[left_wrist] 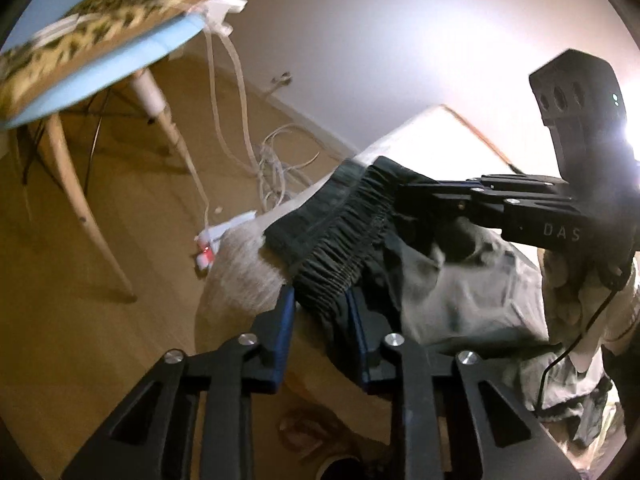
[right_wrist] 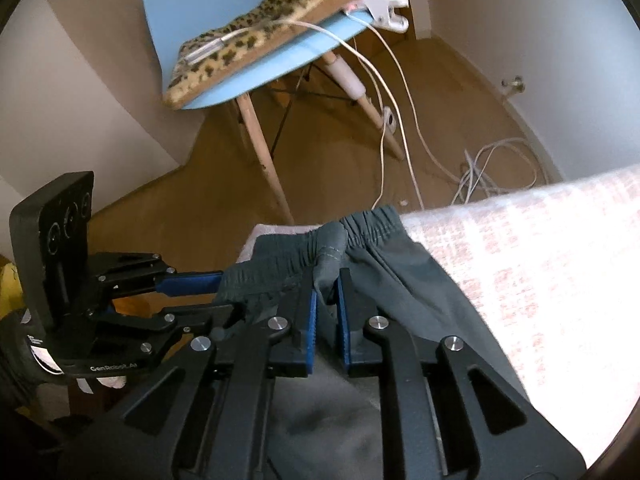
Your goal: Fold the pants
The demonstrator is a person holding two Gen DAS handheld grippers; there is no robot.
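Observation:
Dark grey-green pants (right_wrist: 400, 280) with an elastic waistband (left_wrist: 340, 232) lie at the edge of a pale woven cover (right_wrist: 540, 280). My left gripper (left_wrist: 320, 300) is shut on the gathered waistband, which runs up between its blue pads. In the right wrist view, the left gripper (right_wrist: 200, 298) comes in from the left and holds the waistband's end. My right gripper (right_wrist: 327, 284) is shut on a raised fold of the waistband a little further along. In the left wrist view, the right gripper (left_wrist: 404, 196) reaches in from the right onto the same band. A gloved hand (left_wrist: 576, 280) holds it.
A blue chair (right_wrist: 224, 12) with wooden legs and a leopard-print cushion (right_wrist: 256, 32) stands on the wooden floor beyond the cover's edge. White cables (right_wrist: 500, 168) trail from a clip on the chair down to a tangle by the wall. Pale walls close the room behind.

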